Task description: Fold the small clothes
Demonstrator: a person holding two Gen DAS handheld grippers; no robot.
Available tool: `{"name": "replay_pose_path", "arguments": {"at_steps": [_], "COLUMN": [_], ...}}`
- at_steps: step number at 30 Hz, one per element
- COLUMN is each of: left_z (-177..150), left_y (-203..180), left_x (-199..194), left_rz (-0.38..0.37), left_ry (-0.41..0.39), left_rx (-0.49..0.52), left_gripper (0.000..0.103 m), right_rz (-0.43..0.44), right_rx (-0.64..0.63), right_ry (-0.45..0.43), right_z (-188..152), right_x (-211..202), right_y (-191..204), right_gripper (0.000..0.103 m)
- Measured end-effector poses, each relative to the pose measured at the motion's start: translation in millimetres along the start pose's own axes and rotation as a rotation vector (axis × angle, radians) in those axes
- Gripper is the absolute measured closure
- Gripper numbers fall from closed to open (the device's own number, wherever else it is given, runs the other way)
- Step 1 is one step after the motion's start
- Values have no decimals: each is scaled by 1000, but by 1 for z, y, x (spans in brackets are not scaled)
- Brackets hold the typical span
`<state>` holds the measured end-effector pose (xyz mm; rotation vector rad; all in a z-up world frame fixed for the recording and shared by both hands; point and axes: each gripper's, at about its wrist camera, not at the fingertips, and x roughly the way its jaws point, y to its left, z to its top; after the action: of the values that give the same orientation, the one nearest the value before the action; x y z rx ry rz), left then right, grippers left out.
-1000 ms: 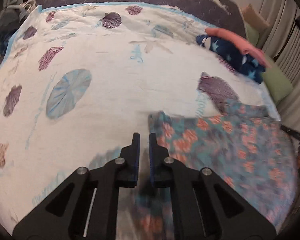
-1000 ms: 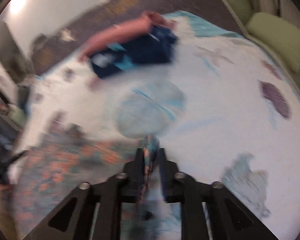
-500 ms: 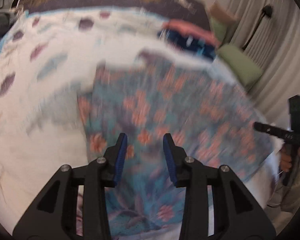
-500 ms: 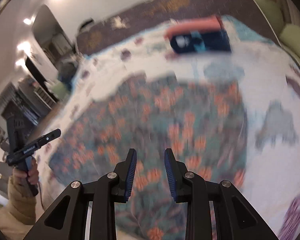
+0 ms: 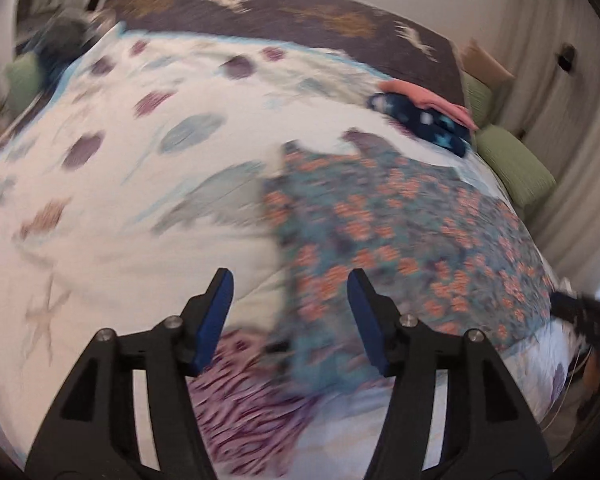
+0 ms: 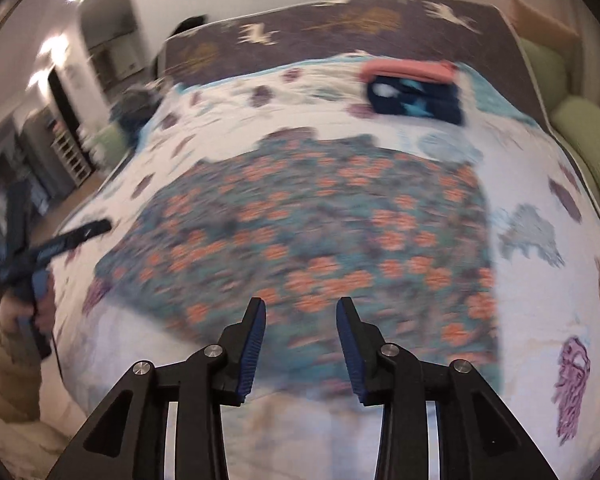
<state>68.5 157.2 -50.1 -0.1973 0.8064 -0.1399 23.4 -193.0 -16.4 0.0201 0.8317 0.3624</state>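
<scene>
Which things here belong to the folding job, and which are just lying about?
Job:
floral garment, spread flat on the bed
left gripper, open
right gripper, open
folded pile, pink on navy

Lying about:
seashell bedspread
green cushions
dark blanket

No readable text from my seat.

I see pale lettering on the arm of the left gripper (image 6: 66, 242) in the right wrist view, but motion blur smears it past reading. The shell-print bedspread (image 5: 100, 240) carries pictures only, as far as I can tell; nothing else I see bears legible marks.
</scene>
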Motion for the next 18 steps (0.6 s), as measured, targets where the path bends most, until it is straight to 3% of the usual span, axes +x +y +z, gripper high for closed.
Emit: {"name": "replay_pose_path", "arguments": {"at_steps": [6,10,18], "left_z": [-22,-31,-35], "left_y": [45,57,66], "left_x": [-14,-16,-7], "left_rz": [26,23,7], "left_ry": [-17,-20,9], "left_rx": [-145,-168,-154], "left_gripper": [39,38,38], "right_rz": [73,114,43], "right_rx": [-270,-383,-546], "right_ry": [-13,7,-43], "right_z": [-9,-13,-12], "right_x": [21,40,70], "right_y": [99,147,201], "right_gripper": [65,63,53]}}
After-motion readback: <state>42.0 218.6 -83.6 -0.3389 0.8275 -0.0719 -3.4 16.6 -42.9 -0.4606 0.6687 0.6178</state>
